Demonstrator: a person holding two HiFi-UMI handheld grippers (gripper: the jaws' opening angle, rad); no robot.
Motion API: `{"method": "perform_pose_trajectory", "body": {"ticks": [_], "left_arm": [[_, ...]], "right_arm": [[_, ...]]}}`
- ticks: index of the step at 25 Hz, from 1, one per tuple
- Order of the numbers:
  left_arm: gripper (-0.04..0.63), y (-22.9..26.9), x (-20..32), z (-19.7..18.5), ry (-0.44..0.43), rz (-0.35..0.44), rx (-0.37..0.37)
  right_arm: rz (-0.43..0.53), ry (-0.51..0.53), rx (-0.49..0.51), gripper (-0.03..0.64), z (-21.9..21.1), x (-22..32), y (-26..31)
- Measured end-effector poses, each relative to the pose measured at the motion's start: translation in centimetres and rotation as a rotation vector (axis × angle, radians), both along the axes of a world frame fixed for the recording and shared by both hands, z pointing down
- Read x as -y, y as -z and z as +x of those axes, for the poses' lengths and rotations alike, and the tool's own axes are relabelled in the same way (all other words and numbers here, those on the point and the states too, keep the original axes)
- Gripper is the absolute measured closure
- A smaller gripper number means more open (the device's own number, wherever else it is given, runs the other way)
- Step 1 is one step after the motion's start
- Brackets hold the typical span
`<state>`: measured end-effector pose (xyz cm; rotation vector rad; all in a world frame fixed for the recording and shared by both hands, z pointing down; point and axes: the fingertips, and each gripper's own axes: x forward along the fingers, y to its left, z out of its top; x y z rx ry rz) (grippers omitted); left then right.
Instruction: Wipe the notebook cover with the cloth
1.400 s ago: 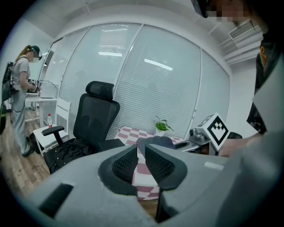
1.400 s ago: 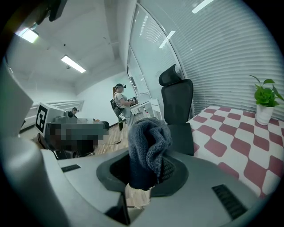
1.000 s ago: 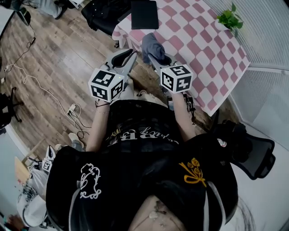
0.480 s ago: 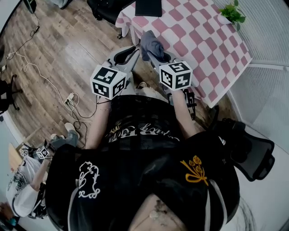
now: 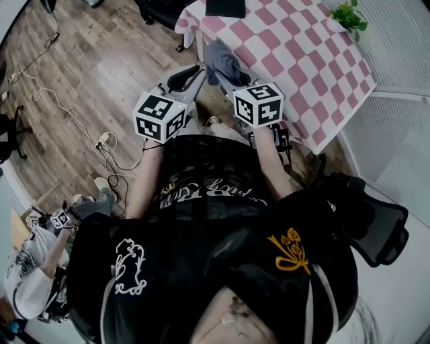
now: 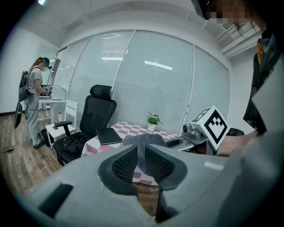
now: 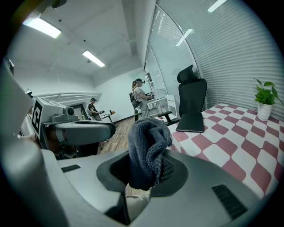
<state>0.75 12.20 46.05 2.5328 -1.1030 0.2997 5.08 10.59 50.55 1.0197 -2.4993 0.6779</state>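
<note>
The black notebook (image 5: 225, 7) lies shut on the pink-checked table (image 5: 302, 60), at the top edge of the head view; in the gripper views the notebook (image 6: 108, 135) (image 7: 191, 122) is well ahead of both grippers. My right gripper (image 5: 228, 75) (image 7: 148, 173) is shut on a bunched dark grey cloth (image 5: 224, 62) (image 7: 148, 148), held off the table's near corner. My left gripper (image 5: 190, 77) (image 6: 141, 155) hovers beside it over the wooden floor, jaws together with nothing between them.
A potted plant (image 5: 348, 19) (image 7: 265, 104) stands at the table's far side. A black office chair (image 6: 95, 115) stands by the table near the notebook. Another black chair (image 5: 376, 222) is at my right. Cables (image 5: 60, 114) trail on the floor. People stand at desks (image 7: 142, 99) farther off.
The table and notebook have slid toward the top of the head view. Both grippers sit slightly higher in the frame, and the right one still holds the cloth.
</note>
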Motion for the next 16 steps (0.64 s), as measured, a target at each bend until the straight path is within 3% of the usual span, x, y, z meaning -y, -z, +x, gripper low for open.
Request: {"method": "perform_pose_trajectory", "body": {"ticks": [16], "left_arm": [[0.546,0.25,0.70,-0.38,0.003,0.006,0.005]], "right_arm": [[0.001,0.003,-0.021,0.543,-0.20,0.59,-0.14]]}}
